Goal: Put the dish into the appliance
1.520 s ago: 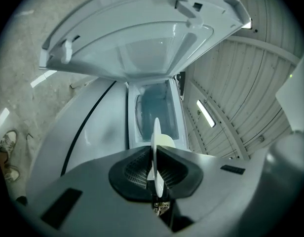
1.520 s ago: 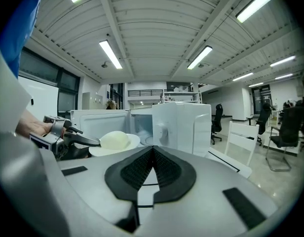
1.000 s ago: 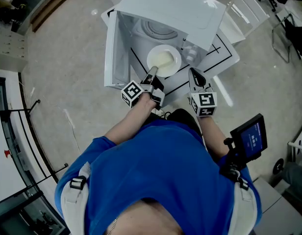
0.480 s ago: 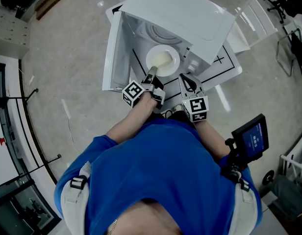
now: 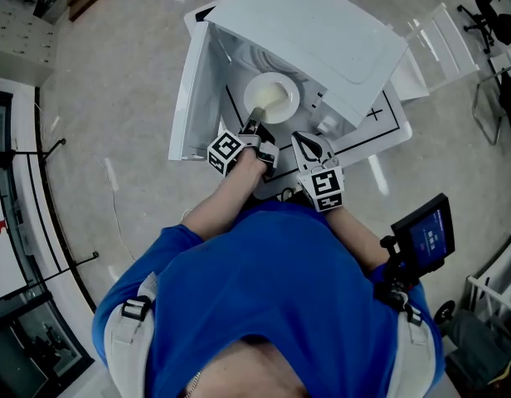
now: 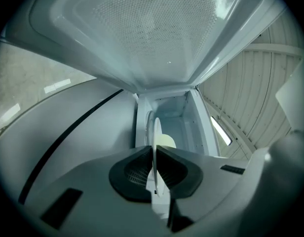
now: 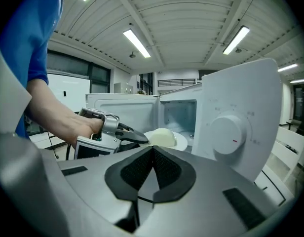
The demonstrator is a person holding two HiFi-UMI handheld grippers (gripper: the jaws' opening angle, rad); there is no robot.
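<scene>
A white dish [image 5: 272, 98] with a pale yellow lump on it hangs level at the mouth of the white microwave [image 5: 309, 23], whose door [image 5: 189, 89] swings open to the left. My left gripper [image 5: 255, 118] is shut on the dish's near rim. In the left gripper view the dish [image 6: 155, 132] shows edge-on between the pads, with the oven cavity [image 6: 179, 120] just beyond. My right gripper [image 5: 309, 142] is shut and empty, close to the right of the left one. The right gripper [image 7: 153, 153] looks at the dish [image 7: 164, 138] and the control knob [image 7: 230, 132].
The microwave stands on a white board with black lines [image 5: 372, 131]. White slatted frames [image 5: 442, 31] stand at the right rear. A small screen [image 5: 423, 232] hangs at the person's right hip. Pale floor [image 5: 114, 98] lies to the left of the door.
The left gripper has carried the dish farther toward the microwave's opening. The right gripper has drawn in leftward, closer to the left one. Both stay shut.
</scene>
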